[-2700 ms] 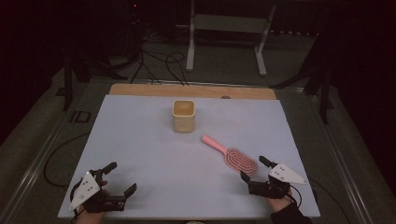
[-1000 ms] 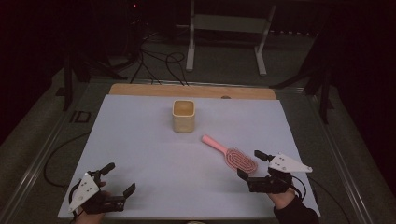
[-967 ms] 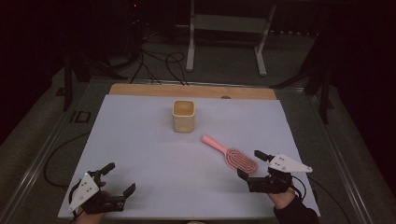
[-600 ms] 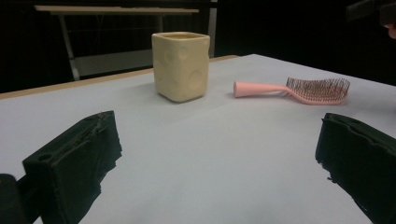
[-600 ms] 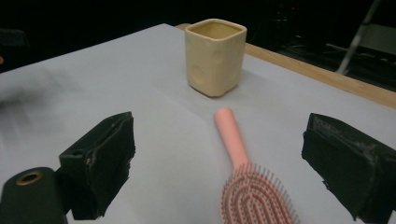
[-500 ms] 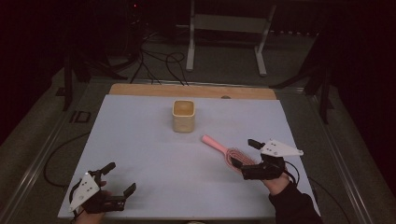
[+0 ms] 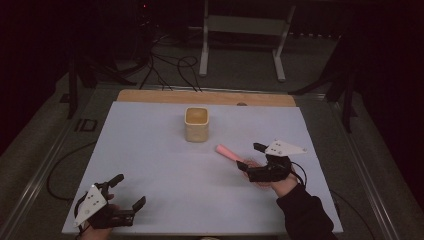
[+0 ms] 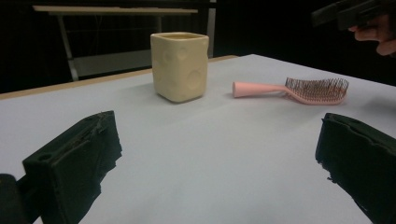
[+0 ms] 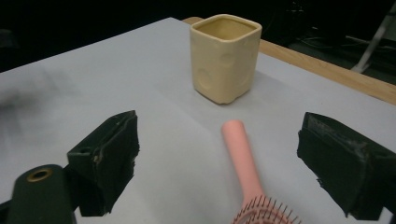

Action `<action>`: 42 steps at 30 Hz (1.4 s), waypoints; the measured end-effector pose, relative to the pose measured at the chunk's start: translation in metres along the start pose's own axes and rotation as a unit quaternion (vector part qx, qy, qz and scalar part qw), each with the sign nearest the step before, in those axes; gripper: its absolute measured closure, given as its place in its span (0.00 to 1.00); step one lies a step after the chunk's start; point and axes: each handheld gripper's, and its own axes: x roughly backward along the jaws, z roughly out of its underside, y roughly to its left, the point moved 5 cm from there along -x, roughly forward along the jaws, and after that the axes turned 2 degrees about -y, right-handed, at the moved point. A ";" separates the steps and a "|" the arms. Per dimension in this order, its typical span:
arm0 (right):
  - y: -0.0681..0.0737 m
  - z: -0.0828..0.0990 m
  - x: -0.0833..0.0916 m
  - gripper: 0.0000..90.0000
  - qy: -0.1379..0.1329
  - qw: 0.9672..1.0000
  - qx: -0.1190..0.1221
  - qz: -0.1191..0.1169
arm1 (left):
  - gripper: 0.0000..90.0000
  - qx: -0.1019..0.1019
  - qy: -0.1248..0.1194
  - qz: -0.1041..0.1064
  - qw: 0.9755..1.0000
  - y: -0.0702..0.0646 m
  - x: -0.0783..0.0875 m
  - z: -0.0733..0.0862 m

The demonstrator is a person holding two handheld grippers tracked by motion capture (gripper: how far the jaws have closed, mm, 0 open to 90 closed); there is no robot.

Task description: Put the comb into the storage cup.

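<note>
A pink hairbrush (image 7: 227, 152) lies right of the table's middle, its handle pointing at a cream square cup (image 7: 196, 124). My right gripper (image 7: 249, 156) hovers open over the brush head and hides the bristles in the high view. In the right gripper view the open jaws straddle the pink hairbrush (image 9: 242, 154), apart from it, with the cup (image 9: 225, 58) beyond. My left gripper (image 7: 129, 191) rests open at the near left corner with nothing between its fingers. Its own view shows the cup (image 8: 180, 65), the whole brush (image 8: 299, 88) and the right gripper (image 8: 355, 11) above it.
The white table sheet (image 7: 150, 150) ends in a wooden strip (image 7: 150, 96) at the back. Beyond it are floor cables (image 7: 170, 65) and a metal stand (image 7: 242, 30). A dark sleeve (image 7: 305, 215) comes in at the bottom right.
My right gripper has moved forward and to the left from the near right corner until it stands over the brush head. The left gripper, cup and brush have stayed put.
</note>
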 end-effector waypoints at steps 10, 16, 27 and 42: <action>-0.013 -0.004 -0.030 0.28 0.029 0.999 -0.018 0.002 | 0.00 -0.001 0.000 0.000 1.000 0.001 0.000 0.000; -0.022 -0.005 -0.047 0.41 0.047 0.998 -0.028 0.003 | 0.00 -0.001 0.000 0.002 1.000 0.001 0.000 0.000; -0.035 -0.003 -0.078 0.72 0.089 0.995 -0.033 0.034 | 0.00 0.002 -0.001 0.003 1.000 0.001 0.000 0.000; -0.045 0.007 -0.111 0.99 0.155 0.985 -0.045 0.055 | 0.00 0.005 -0.001 0.006 1.000 0.002 0.000 0.001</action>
